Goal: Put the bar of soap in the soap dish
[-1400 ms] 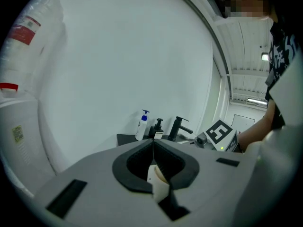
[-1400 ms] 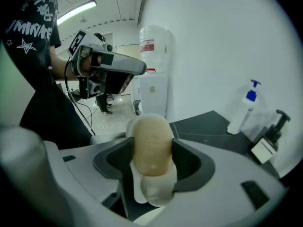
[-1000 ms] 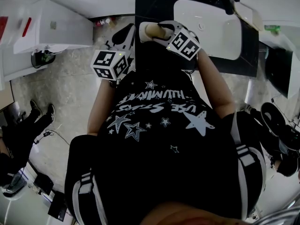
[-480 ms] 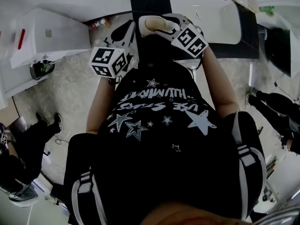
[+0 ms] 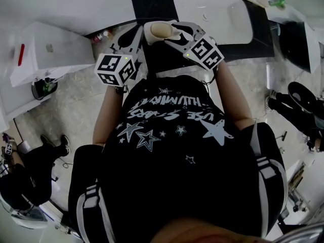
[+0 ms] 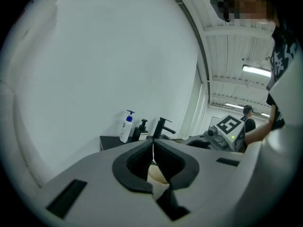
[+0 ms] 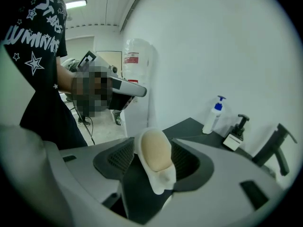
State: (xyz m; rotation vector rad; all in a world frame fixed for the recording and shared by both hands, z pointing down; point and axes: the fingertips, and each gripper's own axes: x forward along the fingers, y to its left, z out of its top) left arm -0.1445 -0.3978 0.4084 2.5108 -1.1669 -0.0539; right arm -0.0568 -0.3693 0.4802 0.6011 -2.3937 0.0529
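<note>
Counter point(image 5: 152, 4) cut by top edge; faucet point(image 7: 272, 143) base behind right hand-held gripper point(image 7: 151, 160)

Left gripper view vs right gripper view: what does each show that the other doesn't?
Left gripper view only: the left hand-held gripper, jaws together on nothing, and the other one's marker cube. Right gripper view only: the right hand-held gripper shut on the bar of soap, plus a tall white cylinder. Both: pump bottle, black faucet, dark counter. A beige patch under the left jaws may be that soap; cannot tell.
</note>
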